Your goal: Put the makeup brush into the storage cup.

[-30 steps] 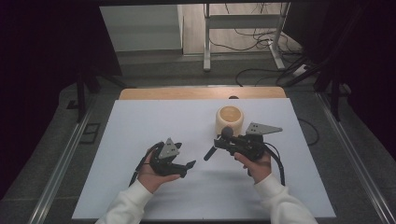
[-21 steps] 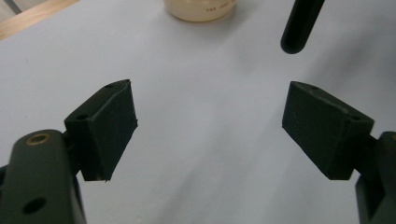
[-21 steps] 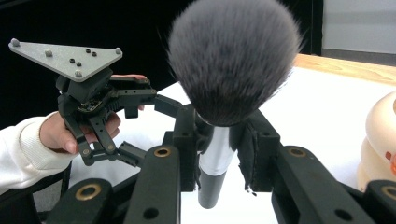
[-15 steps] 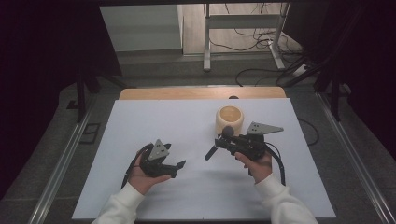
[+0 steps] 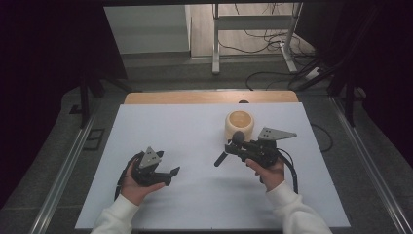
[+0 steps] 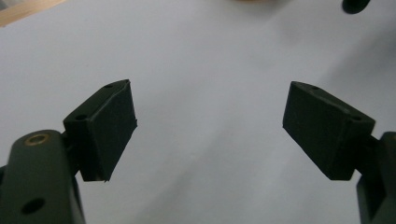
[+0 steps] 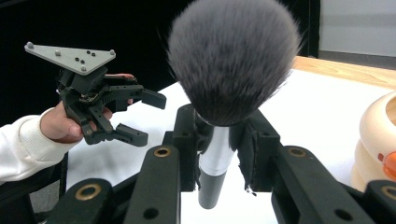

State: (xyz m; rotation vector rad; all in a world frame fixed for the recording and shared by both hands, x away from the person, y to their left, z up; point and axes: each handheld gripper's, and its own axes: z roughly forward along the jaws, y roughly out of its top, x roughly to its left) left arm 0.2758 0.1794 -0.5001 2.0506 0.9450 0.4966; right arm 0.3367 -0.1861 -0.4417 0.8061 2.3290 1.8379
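Pinching our grey-bristled, silver-and-black-handled brush [image 7: 218, 121] at five o'clock of the cream round bowl [image 5: 239, 124], our right gripper [image 5: 234, 147] holds firm; our left gripper [image 5: 171, 176] keeps its fingers [image 6: 105, 128] spread over the white surface [image 5: 185, 131].

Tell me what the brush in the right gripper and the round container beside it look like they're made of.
Brush: soft grey bristles with paler tips, likely synthetic; shiny silver collar, probably metal; dark handle, material unclear. The right gripper has its jaws shut on the collar. Round container: cream, smooth, softly glossy and ribbed, most likely plastic, possibly ceramic.
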